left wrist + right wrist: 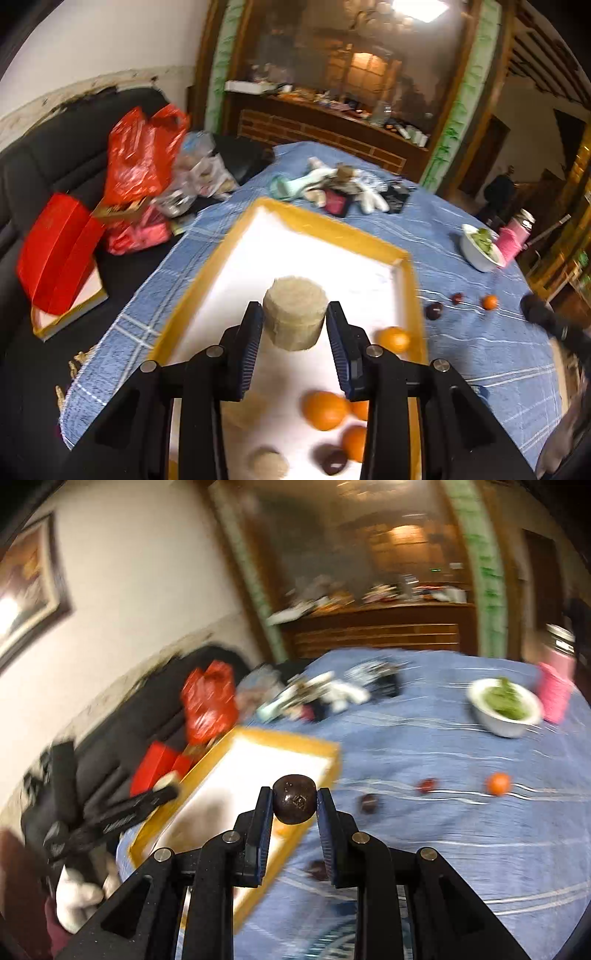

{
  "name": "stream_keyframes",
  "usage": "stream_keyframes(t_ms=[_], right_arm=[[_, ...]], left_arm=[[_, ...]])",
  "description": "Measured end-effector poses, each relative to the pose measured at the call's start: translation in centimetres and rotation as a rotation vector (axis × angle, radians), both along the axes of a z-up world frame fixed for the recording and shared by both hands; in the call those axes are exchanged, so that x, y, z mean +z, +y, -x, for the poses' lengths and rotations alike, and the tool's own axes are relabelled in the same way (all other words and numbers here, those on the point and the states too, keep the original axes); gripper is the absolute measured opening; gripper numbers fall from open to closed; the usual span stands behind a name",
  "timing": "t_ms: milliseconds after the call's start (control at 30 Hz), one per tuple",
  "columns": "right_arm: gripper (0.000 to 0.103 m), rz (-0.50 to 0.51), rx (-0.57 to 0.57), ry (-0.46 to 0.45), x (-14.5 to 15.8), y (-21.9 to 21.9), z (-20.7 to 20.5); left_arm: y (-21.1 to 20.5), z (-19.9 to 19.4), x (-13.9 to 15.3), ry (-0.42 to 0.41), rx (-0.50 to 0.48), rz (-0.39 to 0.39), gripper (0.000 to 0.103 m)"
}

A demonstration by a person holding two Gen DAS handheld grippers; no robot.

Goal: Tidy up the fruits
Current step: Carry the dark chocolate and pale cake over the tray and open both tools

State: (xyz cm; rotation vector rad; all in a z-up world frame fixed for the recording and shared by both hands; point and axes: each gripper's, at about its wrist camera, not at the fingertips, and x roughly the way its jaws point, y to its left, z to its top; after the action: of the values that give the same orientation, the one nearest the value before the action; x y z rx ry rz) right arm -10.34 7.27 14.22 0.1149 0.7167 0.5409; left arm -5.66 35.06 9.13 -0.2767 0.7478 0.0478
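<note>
My left gripper (pixel 294 314) is shut on a beige round cake-like fruit piece (pixel 294 313) and holds it above the white tray with a yellow rim (pixel 332 225). Several oranges (pixel 325 410) and a dark plum (pixel 334 461) lie in the tray below. My right gripper (pixel 294 799) is shut on a dark brown round fruit (pixel 294 804), held above the tray's right rim (pixel 328 749). Two dark plums (pixel 434 311) and a small orange (pixel 490 302) lie loose on the blue cloth; they also show in the right wrist view (pixel 498 783).
A white bowl of greens (pixel 504 707) and a pink bottle (pixel 554 690) stand at the far right of the blue-clothed table (pixel 443 842). Clutter (pixel 343 188) lies at the table's far end. Red bags (pixel 144 155) sit on a black sofa at left.
</note>
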Motion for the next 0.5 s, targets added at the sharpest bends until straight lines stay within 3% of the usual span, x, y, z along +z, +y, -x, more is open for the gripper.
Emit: stream_keyframes(t_ms=[267,400,500], right_arm=[[0.027,0.136,0.233,0.114,-6.4,12.4,0.8],[0.029,0.196,0.281,0.116,-8.3,15.4,0.9],[0.034,0.191,0.288,0.132,-8.8,15.9,0.6]], left_arm=[[2.8,-1.5,-2.7,0.076,0.056,0.056,0.037],[2.8,-1.1,-2.5,0.061,0.051,0.079,0.062],[2.6,-0.7,-1.9,0.047,0.048,0.092,0.065]])
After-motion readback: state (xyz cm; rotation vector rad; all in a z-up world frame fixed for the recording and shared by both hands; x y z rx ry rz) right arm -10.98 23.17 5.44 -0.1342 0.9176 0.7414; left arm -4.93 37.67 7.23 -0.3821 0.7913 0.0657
